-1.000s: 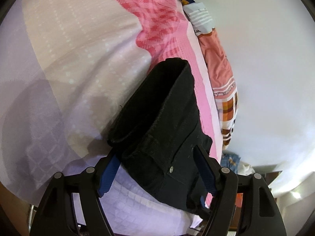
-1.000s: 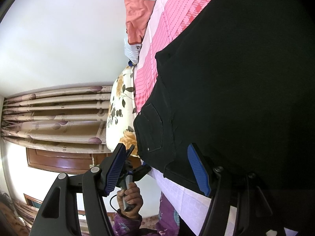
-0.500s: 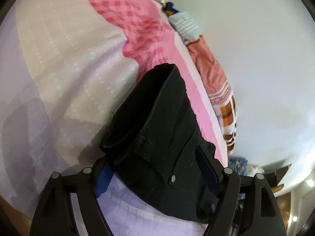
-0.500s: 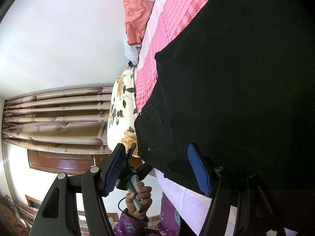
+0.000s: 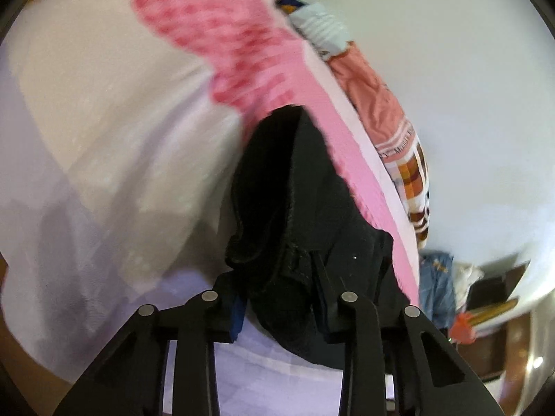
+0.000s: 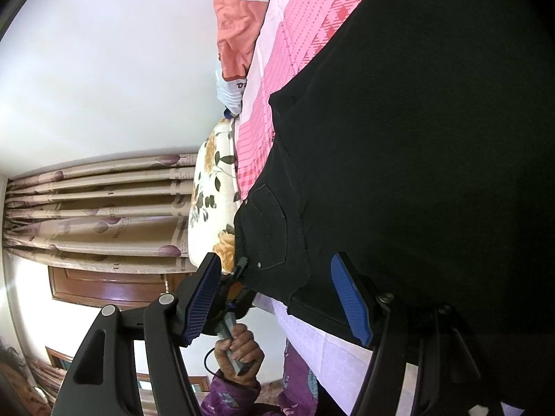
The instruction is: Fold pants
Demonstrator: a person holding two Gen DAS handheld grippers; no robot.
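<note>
My left hand-held gripper (image 5: 277, 298) is closing on a bunched corner of the black pants (image 5: 301, 208) near the waistband, cloth already pinched between its jaws, so I judge I can lift that end for a fold. The pants lie on the bed (image 5: 104, 121), over the pink checked sheet. My right hand-held gripper (image 6: 277, 294) stands wide, its jaws straddling the pants' edge by the back pocket (image 6: 269, 228) without pressing, placed to take the other corner.
</note>
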